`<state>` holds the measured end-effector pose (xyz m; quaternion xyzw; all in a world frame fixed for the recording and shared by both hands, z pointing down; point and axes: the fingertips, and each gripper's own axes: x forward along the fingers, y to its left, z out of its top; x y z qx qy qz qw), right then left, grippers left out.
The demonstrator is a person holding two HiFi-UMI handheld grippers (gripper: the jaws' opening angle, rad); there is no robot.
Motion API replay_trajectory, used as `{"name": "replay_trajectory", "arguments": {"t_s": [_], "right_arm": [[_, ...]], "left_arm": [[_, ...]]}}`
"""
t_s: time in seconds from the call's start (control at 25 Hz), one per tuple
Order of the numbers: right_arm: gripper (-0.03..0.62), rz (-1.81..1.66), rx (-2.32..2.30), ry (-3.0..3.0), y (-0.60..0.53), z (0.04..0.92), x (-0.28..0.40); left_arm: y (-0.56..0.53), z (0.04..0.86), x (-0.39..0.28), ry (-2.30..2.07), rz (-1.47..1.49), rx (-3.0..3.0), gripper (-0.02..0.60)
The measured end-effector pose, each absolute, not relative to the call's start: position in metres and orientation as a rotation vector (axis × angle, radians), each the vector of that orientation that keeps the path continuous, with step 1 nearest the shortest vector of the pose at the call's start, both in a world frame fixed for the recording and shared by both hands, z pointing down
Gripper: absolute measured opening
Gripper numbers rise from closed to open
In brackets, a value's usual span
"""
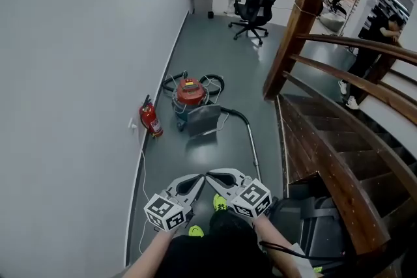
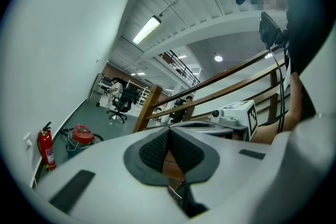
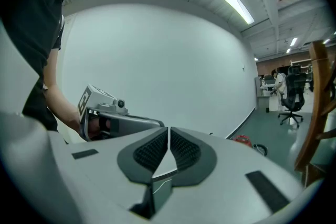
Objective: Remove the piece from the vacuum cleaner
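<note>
Down the corridor, by the wall, the vacuum (image 1: pixel 190 93) sits well apart from both grippers, its hose (image 1: pixel 242 118) trailing toward the person. Left gripper (image 1: pixel 201 178) and right gripper (image 1: pixel 210 174) are pressed together and empty, tips nearly meeting, probably idle because nothing is within reach.

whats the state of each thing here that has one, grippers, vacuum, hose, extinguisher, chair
left hand-held gripper: shut, nothing between its jaws
right hand-held gripper: shut, nothing between its jaws
vacuum cleaner: upright on the floor near the wall, untouched
hose: looped on the floor by the vacuum cleaner
fire extinguisher: upright against the wall
office chair: upright, unoccupied
</note>
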<state>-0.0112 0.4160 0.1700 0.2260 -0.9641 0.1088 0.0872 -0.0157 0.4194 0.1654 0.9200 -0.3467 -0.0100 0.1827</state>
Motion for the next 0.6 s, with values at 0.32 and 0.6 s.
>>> {"name": "replay_trajectory", "arguments": {"t_s": [0.32, 0.6], "right_arm": [[0.017, 0.358, 0.619, -2.883, 0.352, 0.175, 0.001], [0.017, 0.411, 0.553, -2.879, 0.306, 0.185, 0.017]], "left_arm": [[0.355, 0.170, -0.003, -1.018, 0.021, 2.566, 0.006], [0.310, 0.180, 0.014, -1.051, 0.041, 2.519, 0.006]]}}
